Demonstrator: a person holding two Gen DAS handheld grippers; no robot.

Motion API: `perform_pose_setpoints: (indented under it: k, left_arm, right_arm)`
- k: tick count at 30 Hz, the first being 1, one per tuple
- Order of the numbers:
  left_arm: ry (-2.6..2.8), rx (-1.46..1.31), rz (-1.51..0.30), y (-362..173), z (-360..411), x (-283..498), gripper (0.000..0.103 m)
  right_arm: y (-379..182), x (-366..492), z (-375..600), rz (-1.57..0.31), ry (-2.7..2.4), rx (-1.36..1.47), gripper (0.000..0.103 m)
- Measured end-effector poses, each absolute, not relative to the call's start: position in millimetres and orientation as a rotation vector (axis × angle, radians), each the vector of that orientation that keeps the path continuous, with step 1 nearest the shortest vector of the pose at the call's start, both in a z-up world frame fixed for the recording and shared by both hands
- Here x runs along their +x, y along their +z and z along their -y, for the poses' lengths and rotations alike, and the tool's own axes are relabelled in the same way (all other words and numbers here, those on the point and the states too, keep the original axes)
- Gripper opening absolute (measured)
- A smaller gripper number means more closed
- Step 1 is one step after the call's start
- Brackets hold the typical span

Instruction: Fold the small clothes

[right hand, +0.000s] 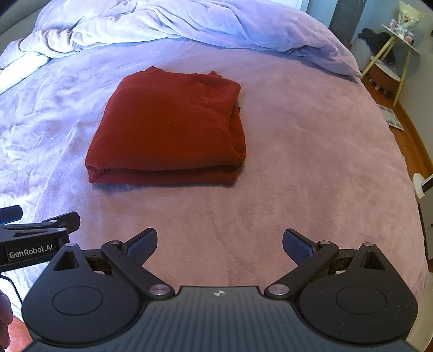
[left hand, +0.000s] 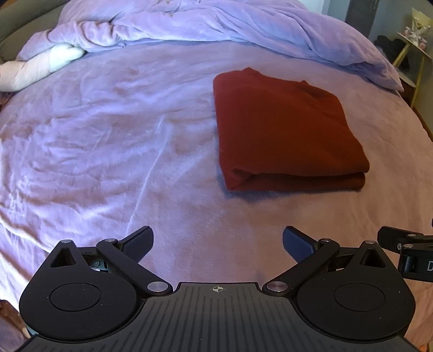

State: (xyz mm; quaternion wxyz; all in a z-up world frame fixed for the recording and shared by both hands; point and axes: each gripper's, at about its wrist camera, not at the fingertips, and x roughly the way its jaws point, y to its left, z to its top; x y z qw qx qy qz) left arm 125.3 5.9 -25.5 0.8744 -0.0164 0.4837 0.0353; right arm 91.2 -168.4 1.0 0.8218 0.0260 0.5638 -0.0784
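Note:
A dark red garment (left hand: 284,130) lies folded into a neat rectangle on the lilac bed cover (left hand: 108,135). In the left wrist view it is ahead and to the right; in the right wrist view the garment (right hand: 167,127) is ahead and to the left. My left gripper (left hand: 217,241) is open and empty, held above the cover short of the garment. My right gripper (right hand: 219,242) is open and empty too, also short of it. Each gripper shows at the edge of the other's view, the right one (left hand: 406,249) and the left one (right hand: 40,230).
A bunched lilac duvet (left hand: 216,24) lies across the far side of the bed, with a white pillow (left hand: 40,65) at the far left. A small side table (right hand: 397,46) stands on the wooden floor (right hand: 416,135) beyond the bed's right edge.

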Motion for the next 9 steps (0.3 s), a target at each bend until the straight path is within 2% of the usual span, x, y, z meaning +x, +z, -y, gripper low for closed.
perform_pose_setpoints:
  k: [9]
  left_arm:
    - [0.069, -0.017, -1.000, -23.7, -1.1, 121.9, 0.103]
  right_arm:
    - [3.1, 88.7, 167.4, -1.194, -0.162, 0.056, 0.099]
